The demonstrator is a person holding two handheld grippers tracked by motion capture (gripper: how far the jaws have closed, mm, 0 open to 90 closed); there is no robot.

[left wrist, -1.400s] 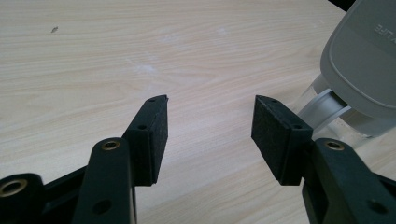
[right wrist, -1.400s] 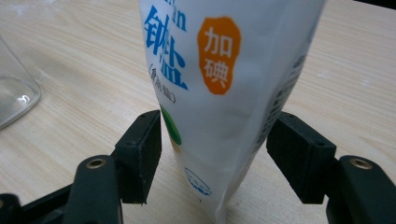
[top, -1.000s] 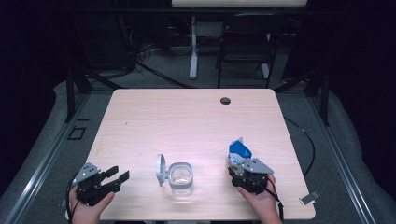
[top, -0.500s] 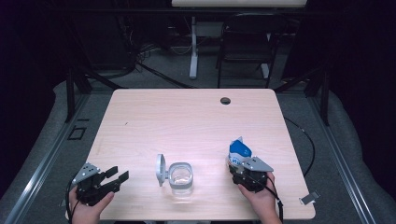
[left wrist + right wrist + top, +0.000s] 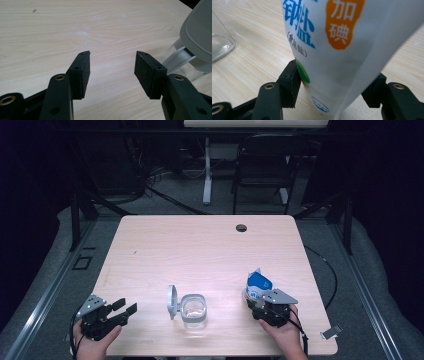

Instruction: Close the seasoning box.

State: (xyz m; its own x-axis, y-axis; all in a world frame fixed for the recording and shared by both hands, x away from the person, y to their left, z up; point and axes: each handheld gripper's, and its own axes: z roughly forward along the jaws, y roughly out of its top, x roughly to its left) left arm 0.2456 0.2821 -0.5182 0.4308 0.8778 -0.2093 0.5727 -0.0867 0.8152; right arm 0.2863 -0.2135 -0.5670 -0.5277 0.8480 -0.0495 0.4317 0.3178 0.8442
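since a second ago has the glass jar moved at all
No. The glass jar sits in the same spot relative to the table's near edge, lid open.

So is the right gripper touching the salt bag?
Touching. In the right gripper view, both black pads press against the sides of the salt bag, which stands between them, with no gap at either side.

In the right gripper view the salt bag (image 5: pixel 342 50) runs past the top edge, its print cut off, and it hides the inner face of the far pad (image 5: pixel 373 91). Left of the bag, the glass jar (image 5: pixel 220 41) is cropped by the frame. In the high view the bag (image 5: pixel 258 285) hides the right tool's (image 5: pixel 261 304) tips.
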